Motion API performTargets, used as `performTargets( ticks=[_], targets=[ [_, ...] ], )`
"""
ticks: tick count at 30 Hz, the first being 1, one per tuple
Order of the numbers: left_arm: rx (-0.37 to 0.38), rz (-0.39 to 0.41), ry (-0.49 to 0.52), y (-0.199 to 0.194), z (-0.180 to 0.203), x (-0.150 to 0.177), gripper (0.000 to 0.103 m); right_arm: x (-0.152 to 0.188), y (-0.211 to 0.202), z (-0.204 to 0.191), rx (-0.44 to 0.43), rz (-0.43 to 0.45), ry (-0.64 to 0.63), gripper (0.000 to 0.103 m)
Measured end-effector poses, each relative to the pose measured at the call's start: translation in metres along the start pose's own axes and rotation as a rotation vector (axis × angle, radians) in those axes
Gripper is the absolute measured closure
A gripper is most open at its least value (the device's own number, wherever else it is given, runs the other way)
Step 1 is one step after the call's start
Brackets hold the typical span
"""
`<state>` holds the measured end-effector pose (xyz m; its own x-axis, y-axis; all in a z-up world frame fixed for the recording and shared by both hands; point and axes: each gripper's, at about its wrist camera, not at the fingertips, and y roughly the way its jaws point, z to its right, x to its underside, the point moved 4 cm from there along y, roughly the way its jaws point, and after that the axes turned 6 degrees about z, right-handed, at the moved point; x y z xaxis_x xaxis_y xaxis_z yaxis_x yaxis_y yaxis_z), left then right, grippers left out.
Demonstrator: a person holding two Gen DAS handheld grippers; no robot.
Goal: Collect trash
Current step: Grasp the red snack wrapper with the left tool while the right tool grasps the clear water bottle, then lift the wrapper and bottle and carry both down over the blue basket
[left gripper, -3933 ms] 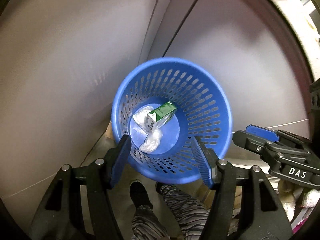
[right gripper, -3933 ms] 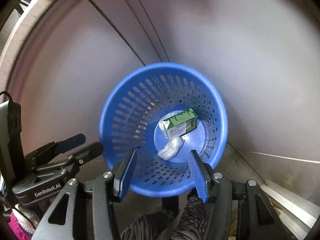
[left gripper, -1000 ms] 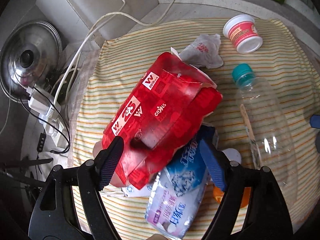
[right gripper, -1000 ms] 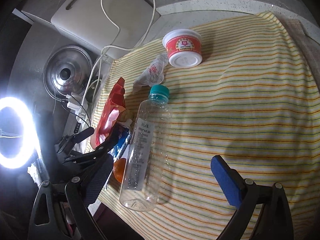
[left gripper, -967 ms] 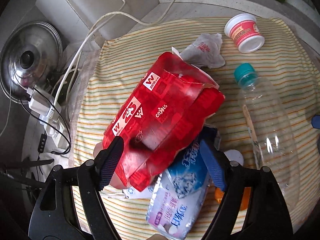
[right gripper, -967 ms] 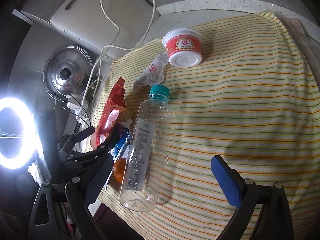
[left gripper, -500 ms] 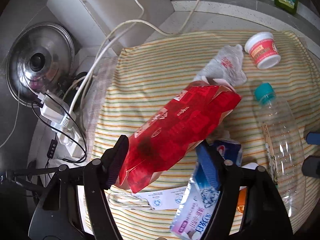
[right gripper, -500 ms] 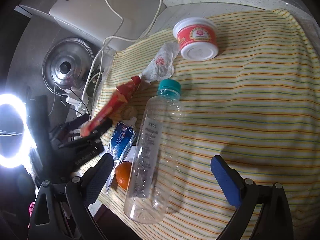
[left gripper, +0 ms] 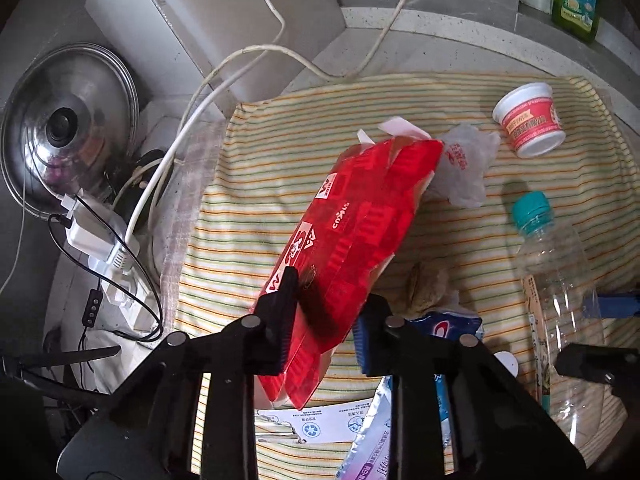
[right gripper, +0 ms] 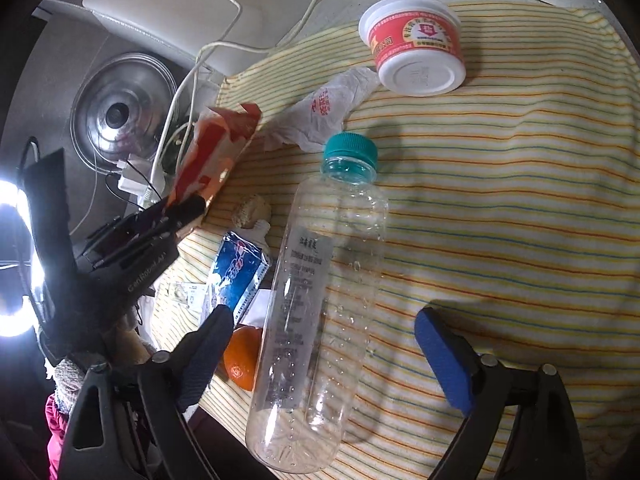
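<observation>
My left gripper (left gripper: 326, 316) is shut on a red snack bag (left gripper: 352, 236) and holds it lifted above the striped cloth (left gripper: 280, 184). The bag also shows in the right wrist view (right gripper: 208, 152), held by the left gripper (right gripper: 184, 210). My right gripper (right gripper: 324, 344) is open and empty, with its jaws on either side of a clear plastic bottle (right gripper: 320, 288) with a teal cap that lies on the cloth (right gripper: 500, 200). A red and white cup (right gripper: 416, 44), a crumpled white wrapper (right gripper: 324, 112) and a blue and white packet (right gripper: 238, 272) lie nearby.
An orange (right gripper: 242, 356) lies by the bottle's base. A brown lump (left gripper: 428, 288) and a recycling-marked leaflet (left gripper: 320, 426) lie on the cloth. A steel pot lid (left gripper: 68, 120), a power strip with cables (left gripper: 100, 240) and a white board (right gripper: 200, 4) sit off the cloth at left and back.
My left gripper has closed on the red bag and raised it off the cloth, turning it more on edge. The right gripper has come closer to the bottle.
</observation>
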<state>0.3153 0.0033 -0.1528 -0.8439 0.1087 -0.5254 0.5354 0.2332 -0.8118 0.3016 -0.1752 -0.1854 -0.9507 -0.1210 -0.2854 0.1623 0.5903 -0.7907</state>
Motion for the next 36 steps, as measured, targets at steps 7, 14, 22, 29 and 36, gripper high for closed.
performTargets(
  ticks=[7, 14, 22, 29, 36],
  targets=[
    [-0.001, 0.042, -0.06, -0.019, -0.015, -0.001, 0.092, 0.004, 0.002, 0.0, -0.042, -0.002, 0.033, 0.045],
    [0.029, 0.075, -0.137, -0.044, -0.038, 0.01, 0.095, 0.008, -0.013, 0.003, -0.063, 0.056, 0.061, 0.046],
    [0.08, 0.111, -0.244, -0.074, -0.065, 0.028, 0.095, 0.007, -0.046, 0.004, -0.067, 0.148, 0.083, 0.047],
    [0.138, 0.158, -0.291, -0.112, -0.076, 0.049, 0.095, 0.024, -0.08, -0.01, -0.066, 0.212, 0.04, 0.047],
    [0.218, 0.195, -0.306, -0.149, -0.081, 0.086, 0.095, 0.066, -0.11, -0.031, -0.063, 0.246, 0.018, 0.047]
  ],
)
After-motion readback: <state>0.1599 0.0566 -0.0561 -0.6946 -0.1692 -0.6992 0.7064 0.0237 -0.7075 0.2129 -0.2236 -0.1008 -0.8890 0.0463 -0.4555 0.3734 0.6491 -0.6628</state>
